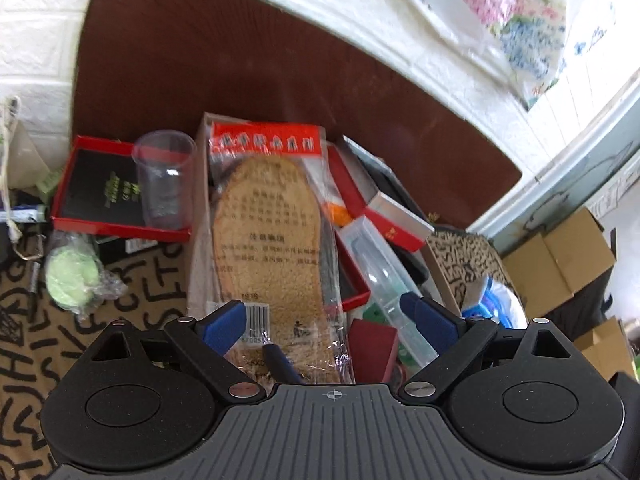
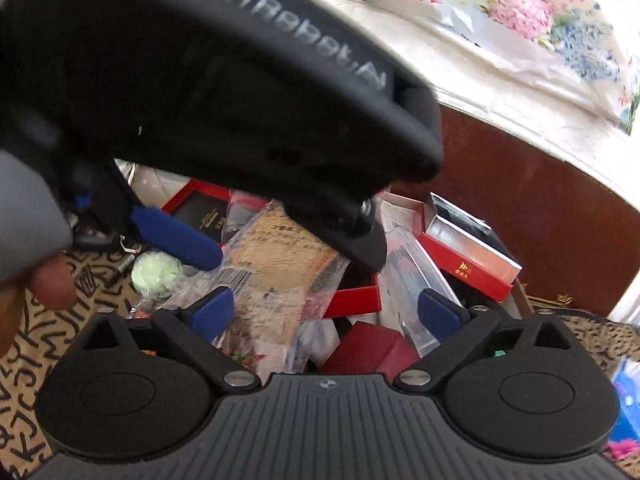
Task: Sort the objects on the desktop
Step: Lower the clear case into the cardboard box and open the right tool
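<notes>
A bagged tan insole (image 1: pixel 268 232) with a red header card lies on top of a pile of boxes. My left gripper (image 1: pixel 328 324) is open, its blue fingers either side of the insole's near end and not pressing it. In the right wrist view my right gripper (image 2: pixel 326 314) is open too, hovering over the insole bag (image 2: pixel 280 264) and a dark red box (image 2: pixel 372 344). The left gripper's black body fills that view's upper left, with one of its blue fingers (image 2: pixel 176 236) reaching toward the insole.
A clear cup (image 1: pixel 164 180) stands on a red-rimmed black box (image 1: pixel 100 196). A wrapped green round thing (image 1: pixel 72 272) lies on the patterned cloth (image 1: pixel 40 340). Right of the insole are a red and silver box (image 1: pixel 396 216) and a clear case (image 1: pixel 380 276). Cardboard boxes (image 1: pixel 560 264) stand at right.
</notes>
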A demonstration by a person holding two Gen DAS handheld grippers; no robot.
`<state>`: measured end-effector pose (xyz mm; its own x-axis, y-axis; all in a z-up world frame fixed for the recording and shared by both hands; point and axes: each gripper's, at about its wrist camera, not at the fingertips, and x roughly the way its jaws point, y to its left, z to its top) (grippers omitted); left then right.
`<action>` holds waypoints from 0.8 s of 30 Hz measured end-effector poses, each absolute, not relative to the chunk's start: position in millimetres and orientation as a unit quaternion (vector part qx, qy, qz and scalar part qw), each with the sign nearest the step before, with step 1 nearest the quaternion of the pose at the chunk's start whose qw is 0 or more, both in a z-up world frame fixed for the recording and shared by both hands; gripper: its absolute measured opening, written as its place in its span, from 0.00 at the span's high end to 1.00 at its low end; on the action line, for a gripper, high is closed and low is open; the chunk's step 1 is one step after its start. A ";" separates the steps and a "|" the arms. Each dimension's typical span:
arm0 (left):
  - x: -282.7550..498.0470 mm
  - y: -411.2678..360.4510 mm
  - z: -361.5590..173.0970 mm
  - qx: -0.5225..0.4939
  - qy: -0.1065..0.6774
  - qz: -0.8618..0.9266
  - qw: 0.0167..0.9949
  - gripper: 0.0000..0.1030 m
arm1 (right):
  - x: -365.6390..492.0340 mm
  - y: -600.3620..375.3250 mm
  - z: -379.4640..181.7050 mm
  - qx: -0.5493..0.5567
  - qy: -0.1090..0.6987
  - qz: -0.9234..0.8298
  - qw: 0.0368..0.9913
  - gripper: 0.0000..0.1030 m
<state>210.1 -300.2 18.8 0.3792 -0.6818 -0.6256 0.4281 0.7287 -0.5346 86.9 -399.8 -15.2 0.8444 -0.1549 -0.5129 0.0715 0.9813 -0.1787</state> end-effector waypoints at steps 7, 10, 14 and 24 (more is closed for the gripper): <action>207.8 -332.5 17.7 -0.116 0.419 -0.360 0.825 0.02 | 84.4 -426.5 -12.7 -0.066 0.278 -0.078 0.955 0.00; 207.1 -346.8 19.1 -0.104 0.411 -0.372 0.826 0.03 | 81.4 -446.7 -12.5 -0.036 0.279 -0.094 0.955 0.01; 200.9 -346.8 19.1 -0.099 0.403 -0.370 0.831 0.02 | 77.4 -460.8 -9.2 -0.003 0.284 -0.100 0.954 0.01; 196.9 -319.5 24.4 -0.151 0.410 -0.351 0.828 0.00 | 56.7 -442.3 3.8 -0.042 0.238 -0.108 0.964 0.01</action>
<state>196.9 -319.5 24.4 0.4178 -0.7052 -0.5729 0.4567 0.7081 -0.5385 56.7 -442.3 3.8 0.8632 -0.2290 -0.4500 0.1893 0.9730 -0.1321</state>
